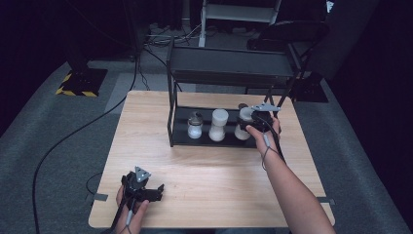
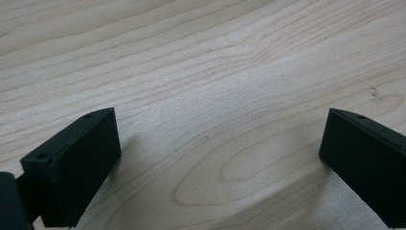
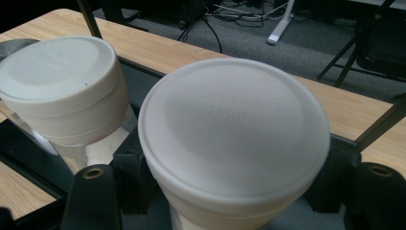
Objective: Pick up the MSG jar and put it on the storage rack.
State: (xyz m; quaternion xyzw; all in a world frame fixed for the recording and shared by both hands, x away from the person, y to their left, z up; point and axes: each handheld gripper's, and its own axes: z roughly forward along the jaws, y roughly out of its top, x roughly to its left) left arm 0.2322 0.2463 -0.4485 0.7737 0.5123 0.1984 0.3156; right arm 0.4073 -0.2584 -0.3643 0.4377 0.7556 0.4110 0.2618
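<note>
From the high view, the right gripper (image 1: pixel 259 118) sits at the rack's (image 1: pixel 171 117) lower shelf, clamped on the rightmost seasoning jar (image 1: pixel 242 129), which stands upright. The left gripper (image 1: pixel 142 187) waits near-left, well apart. Left gripper view: jaws wide, bare table (image 2: pixel 215 72) between. Right gripper view: jaws flank the jar's white lid (image 3: pixel 234 129), the middle jar (image 3: pixel 62 86) just left

We saw the tabletop (image 1: pixel 204 170) evenly lit from overhead while the room toward twelve o'clock stayed dark. Soft shadows spread beside the left tool's (image 2: pixel 215 158) jaws. The near white lid (image 3: pixel 234 129) looked slightly soft and washed out; the high view was grainy.
</note>
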